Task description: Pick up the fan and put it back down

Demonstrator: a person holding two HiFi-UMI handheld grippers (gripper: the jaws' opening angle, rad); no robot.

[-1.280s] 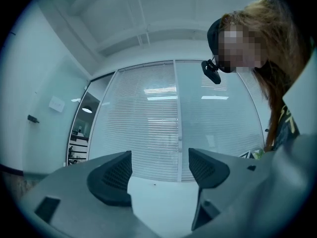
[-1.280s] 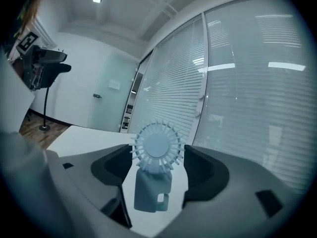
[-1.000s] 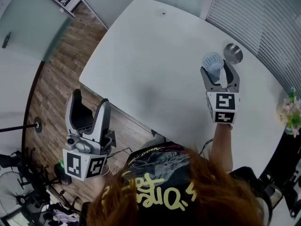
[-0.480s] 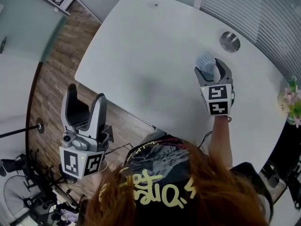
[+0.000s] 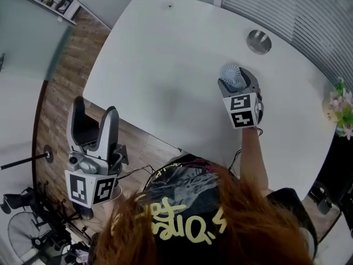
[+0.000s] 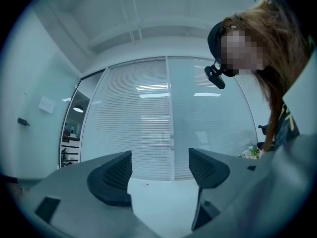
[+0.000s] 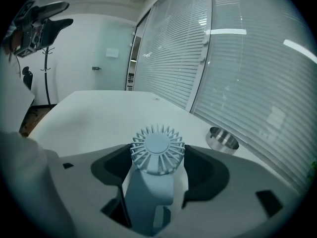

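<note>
A small pale-blue fan (image 5: 231, 72) with a round ribbed head sits between the jaws of my right gripper (image 5: 237, 81), which is shut on its body over the right part of the white table (image 5: 165, 65). In the right gripper view the fan (image 7: 157, 150) stands head-up between the dark pads, and the right gripper (image 7: 158, 168) tilts down toward the tabletop. Whether the fan's base touches the table is hidden. My left gripper (image 5: 94, 109) hangs open and empty beyond the table's near-left edge, above the wood floor; the left gripper view shows that gripper (image 6: 159, 170) with nothing between its pads.
A round metal dish (image 5: 258, 41) lies on the table just beyond the fan, also visible in the right gripper view as the dish (image 7: 223, 139). Flowers (image 5: 339, 109) stand at the table's right edge. Slatted blinds run behind the table.
My right gripper has come down toward the table with the fan still in it, away from the metal dish. The left gripper has drifted slightly, still open.
</note>
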